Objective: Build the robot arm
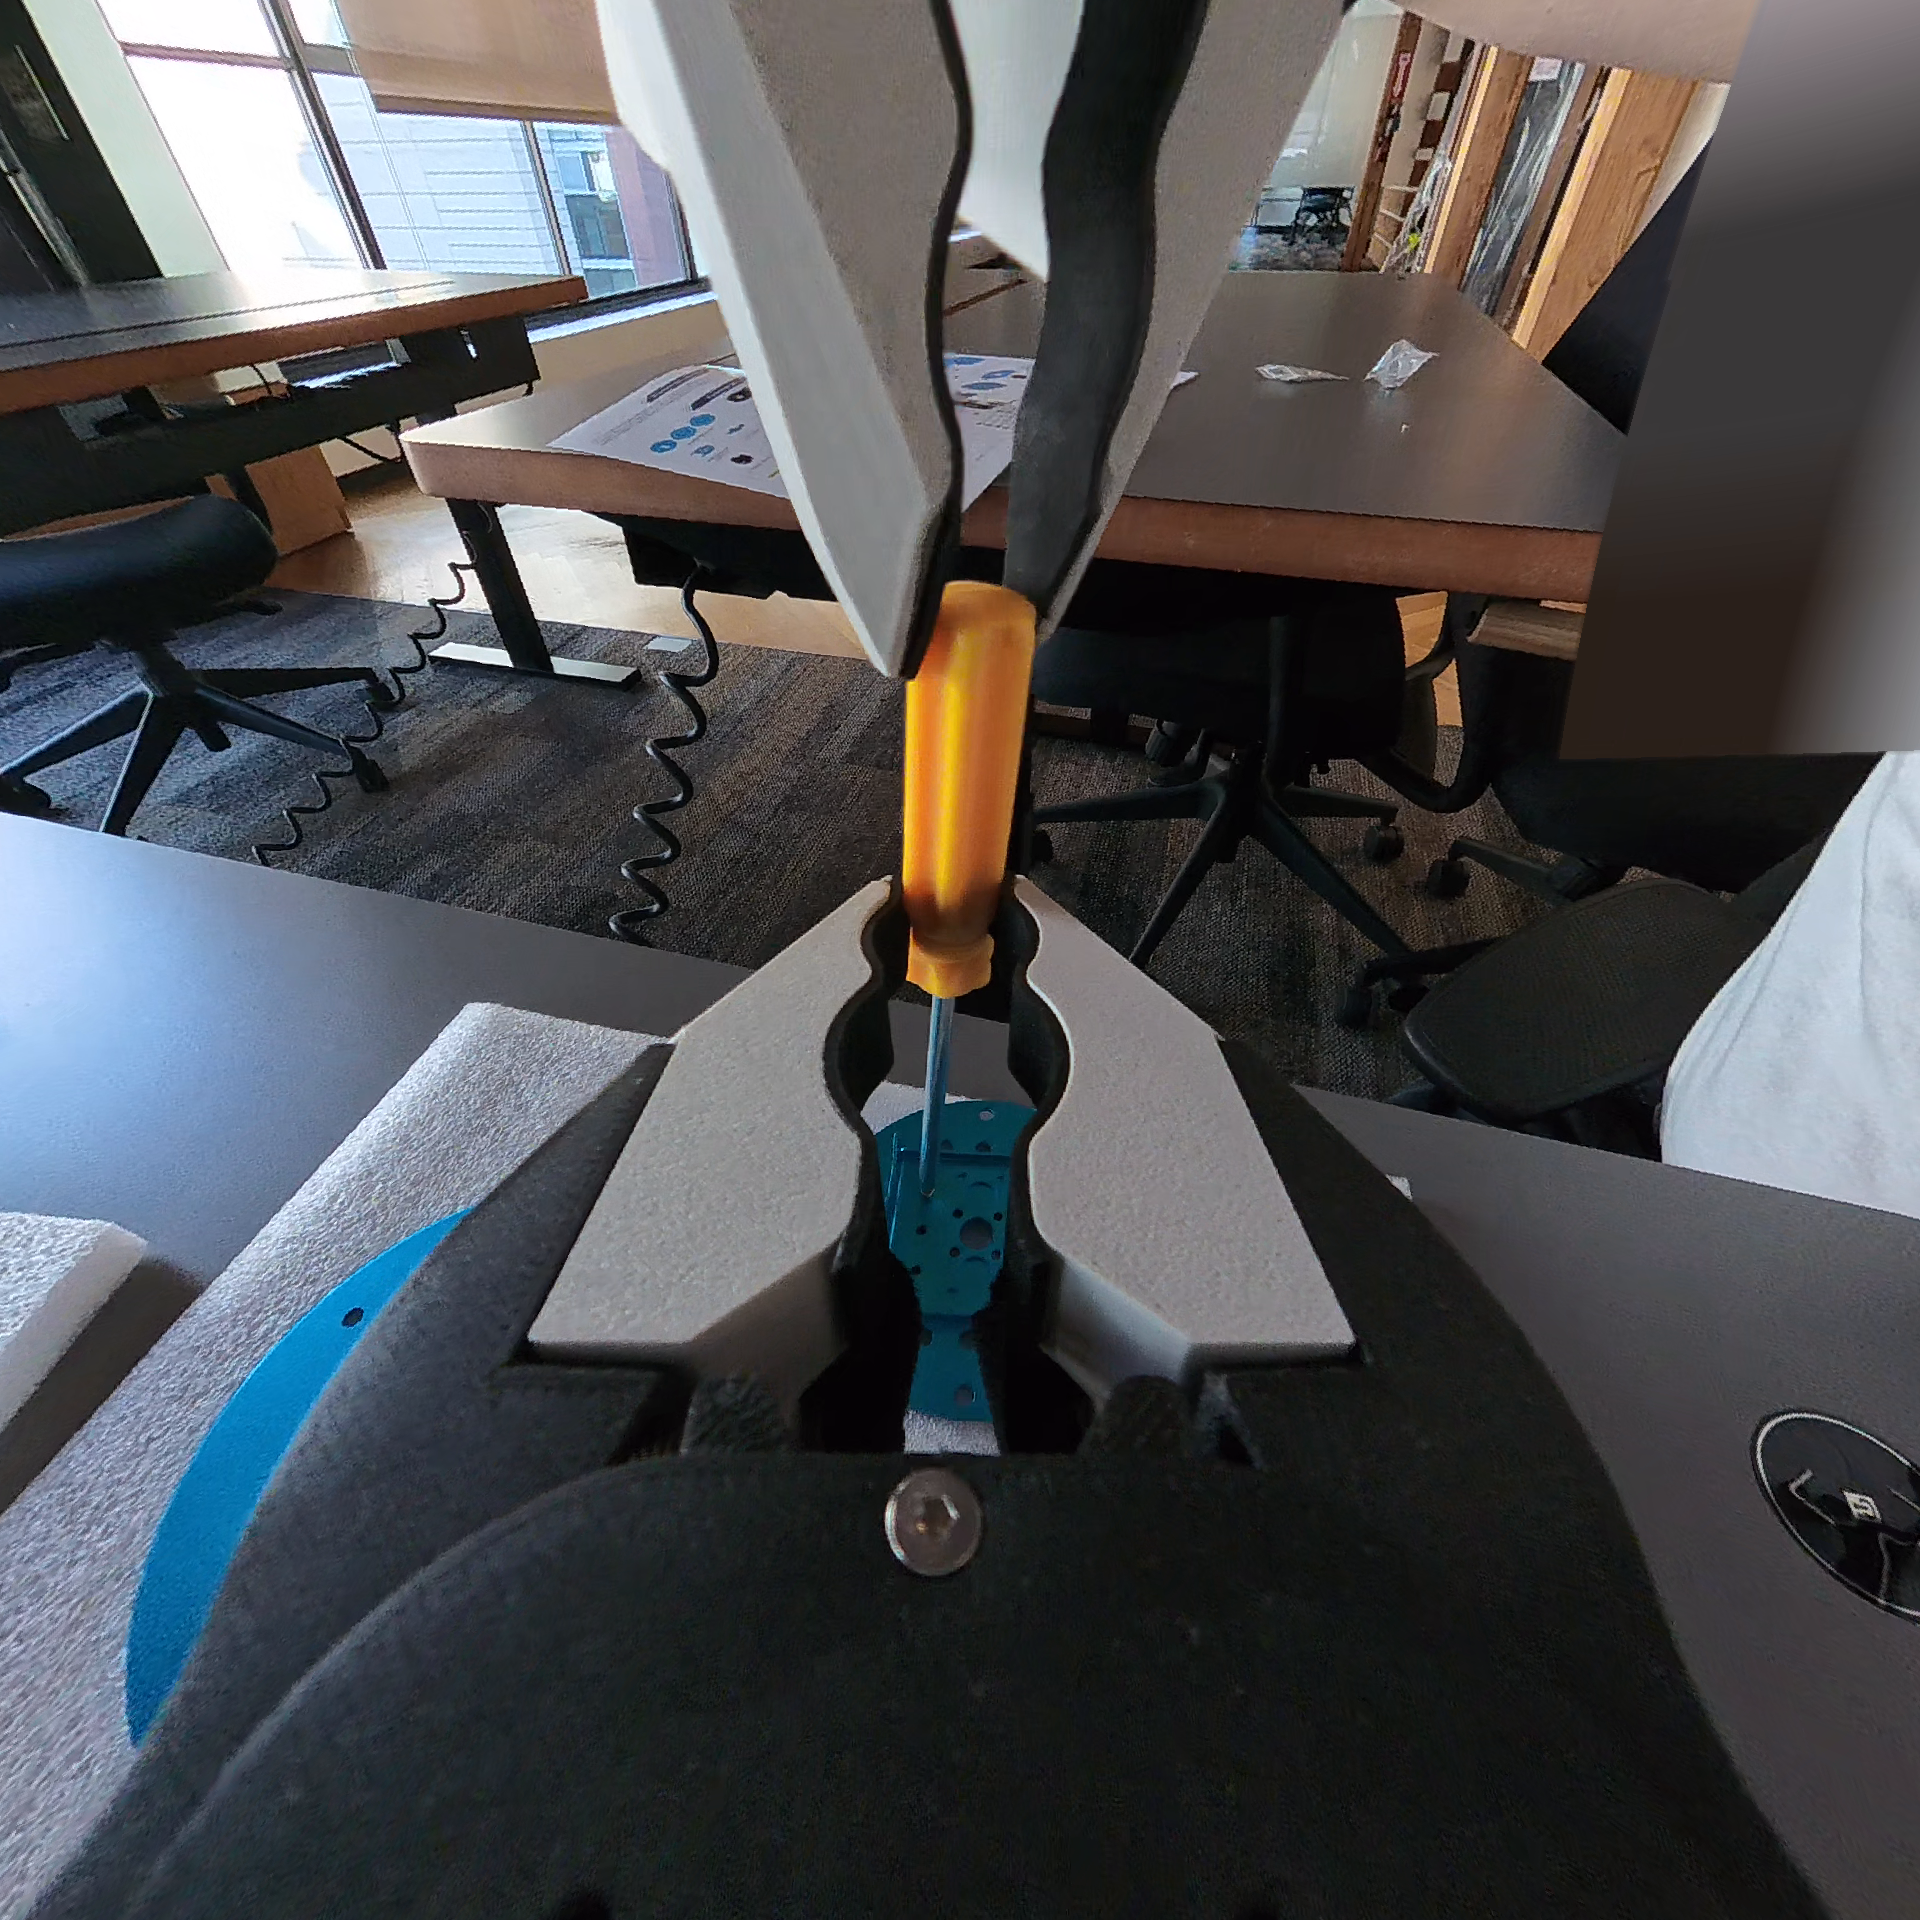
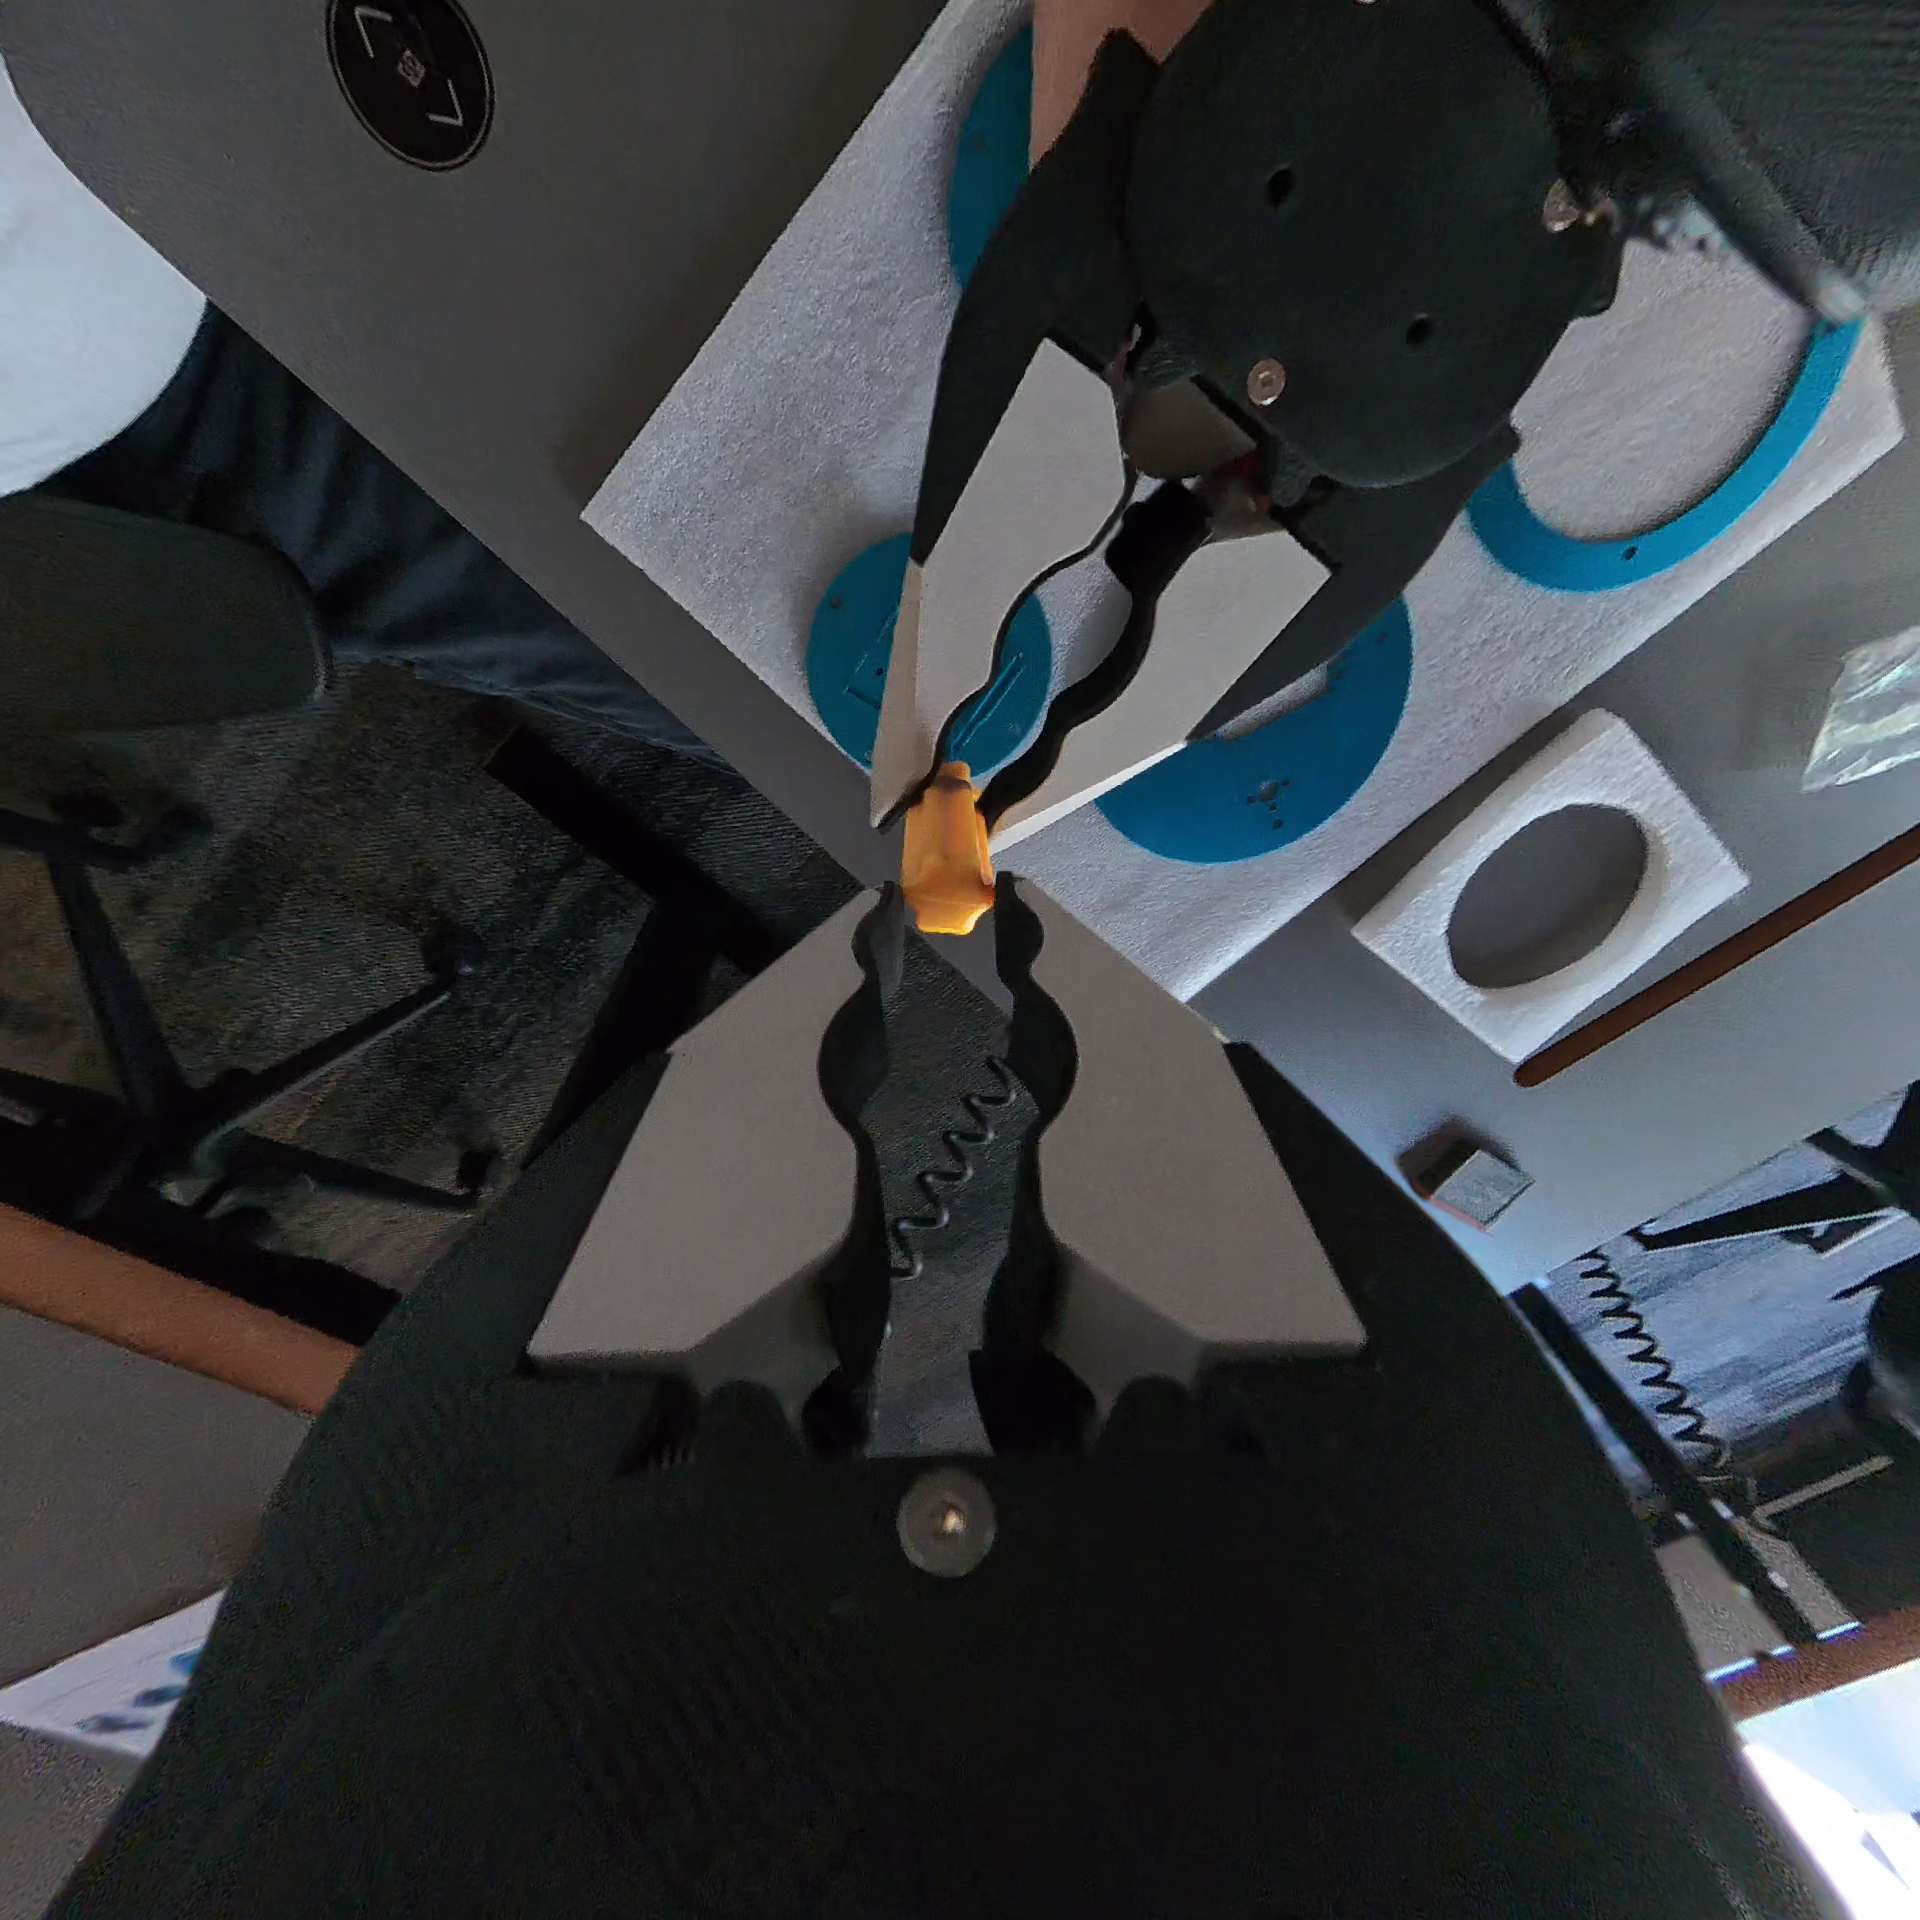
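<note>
Screwdriver (image 1: 961, 790) upright, tip down

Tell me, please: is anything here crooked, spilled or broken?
Nothing looks spilled or broken. The orange screwdriver stands nearly upright, leaning slightly, held by both hand-held grippers: the left hand-held gripper near its collar, the right hand-held gripper at its top. Its tip meets the blue perforated bracket on the white foam sheet.

Office chairs (image 1: 156, 623), a wooden desk (image 1: 1351, 488) with printed sheet (image 1: 686, 426), coiled cable (image 1: 665, 790)
</note>
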`<action>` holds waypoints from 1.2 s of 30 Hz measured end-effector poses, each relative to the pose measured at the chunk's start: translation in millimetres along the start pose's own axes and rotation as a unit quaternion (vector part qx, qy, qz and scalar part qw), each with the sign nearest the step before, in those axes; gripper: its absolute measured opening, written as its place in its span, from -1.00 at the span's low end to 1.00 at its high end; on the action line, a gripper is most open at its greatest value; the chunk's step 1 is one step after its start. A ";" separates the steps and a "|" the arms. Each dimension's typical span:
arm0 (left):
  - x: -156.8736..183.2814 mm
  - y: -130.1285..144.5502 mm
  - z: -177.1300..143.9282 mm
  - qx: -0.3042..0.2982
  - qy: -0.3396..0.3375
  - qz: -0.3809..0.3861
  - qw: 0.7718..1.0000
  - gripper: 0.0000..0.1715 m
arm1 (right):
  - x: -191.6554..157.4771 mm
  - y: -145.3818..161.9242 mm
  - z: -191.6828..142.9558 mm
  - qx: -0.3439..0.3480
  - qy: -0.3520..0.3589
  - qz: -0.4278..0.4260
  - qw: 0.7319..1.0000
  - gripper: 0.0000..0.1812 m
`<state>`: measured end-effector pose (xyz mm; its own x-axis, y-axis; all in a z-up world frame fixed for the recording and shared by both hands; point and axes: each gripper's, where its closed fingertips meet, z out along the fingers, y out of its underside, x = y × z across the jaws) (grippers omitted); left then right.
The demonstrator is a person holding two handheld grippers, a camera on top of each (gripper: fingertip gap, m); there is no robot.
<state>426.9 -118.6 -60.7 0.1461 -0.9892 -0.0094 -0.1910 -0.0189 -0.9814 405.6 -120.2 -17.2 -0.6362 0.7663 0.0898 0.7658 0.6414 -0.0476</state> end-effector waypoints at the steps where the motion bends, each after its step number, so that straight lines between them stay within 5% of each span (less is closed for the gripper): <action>1: 0.2 0.0 0.3 0.000 0.000 0.001 1.000 -0.83 | -0.4 0.8 0.2 -0.006 -0.005 0.017 1.000 -0.82; 20: -2.3 0.6 -0.6 0.000 -0.006 0.000 1.000 -0.82 | -0.3 6.3 -0.3 -0.089 -0.033 0.222 0.970 -0.84; 29: -0.6 0.9 -0.2 -0.001 -0.003 0.007 1.000 -0.83 | 5.8 -0.2 -7.1 -0.003 0.045 -0.076 0.996 -0.54; 36: -0.2 0.7 0.2 -0.001 -0.002 0.009 1.000 -0.83 | 0.1 -0.9 6.3 0.005 0.041 -0.095 0.995 -0.78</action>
<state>426.9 -118.4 -61.4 0.1459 -0.9889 -0.0276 -0.1959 -0.0015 -0.9806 404.2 -120.5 -23.4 -0.7590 0.6259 0.1793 0.6312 0.7749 -0.0327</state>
